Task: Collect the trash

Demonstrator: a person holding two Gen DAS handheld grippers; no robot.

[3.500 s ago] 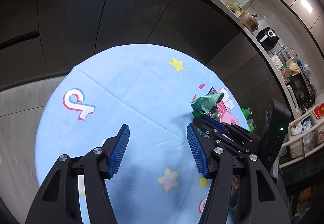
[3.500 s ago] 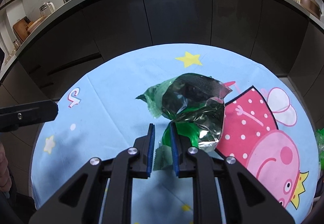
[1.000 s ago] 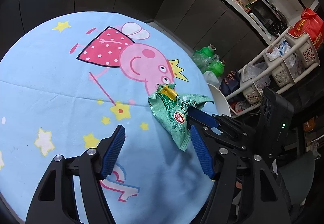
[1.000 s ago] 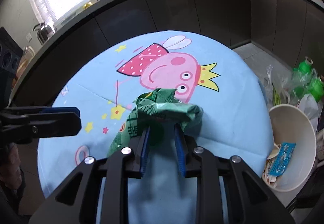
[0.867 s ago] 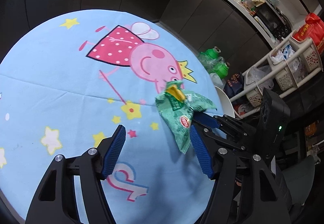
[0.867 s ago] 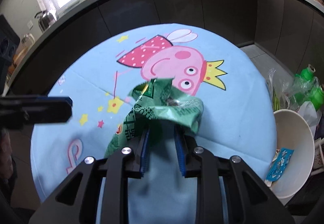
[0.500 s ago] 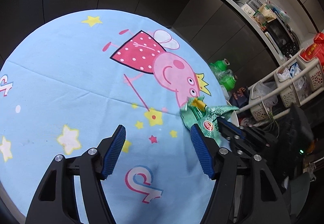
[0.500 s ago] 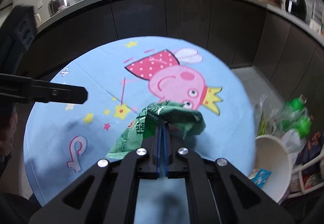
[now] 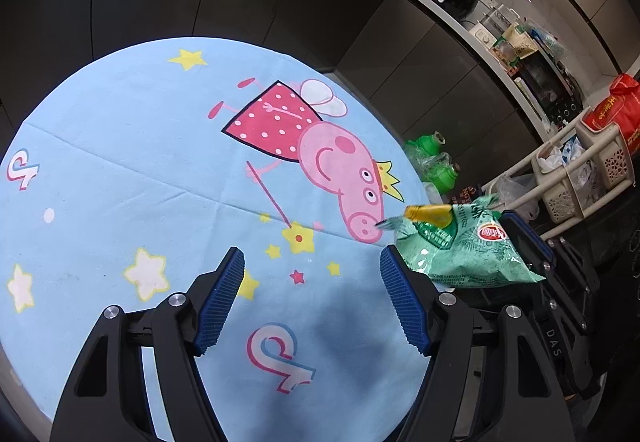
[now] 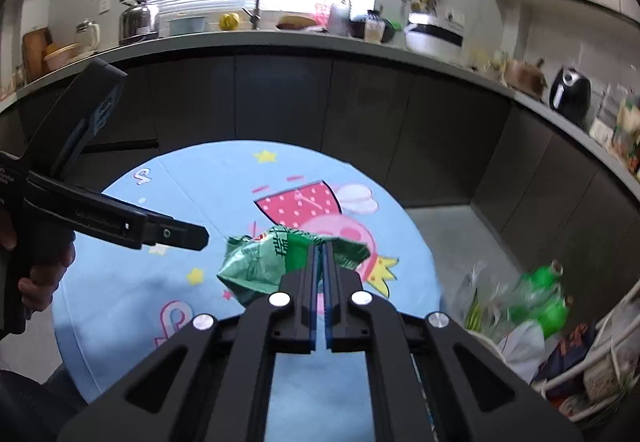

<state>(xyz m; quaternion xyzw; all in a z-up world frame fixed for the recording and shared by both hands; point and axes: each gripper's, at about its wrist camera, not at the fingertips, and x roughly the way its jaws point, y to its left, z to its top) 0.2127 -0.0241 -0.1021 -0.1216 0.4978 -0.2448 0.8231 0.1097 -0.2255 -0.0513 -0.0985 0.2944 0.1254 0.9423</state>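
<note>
Now green snack bag (image 10: 264, 266) — pinched in right gripper (image 10: 320, 254).

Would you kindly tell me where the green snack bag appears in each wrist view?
Left wrist view: green snack bag at right of centre, off the table's right edge.
Right wrist view: green snack bag at centre, clamped in the right hand-held gripper.
Shared landmark: pink pig print.

I count one green snack bag (image 9: 464, 254) above the round counter (image 9: 120, 146), two tools, and two green bottles (image 9: 434, 158) beside that counter.
</note>
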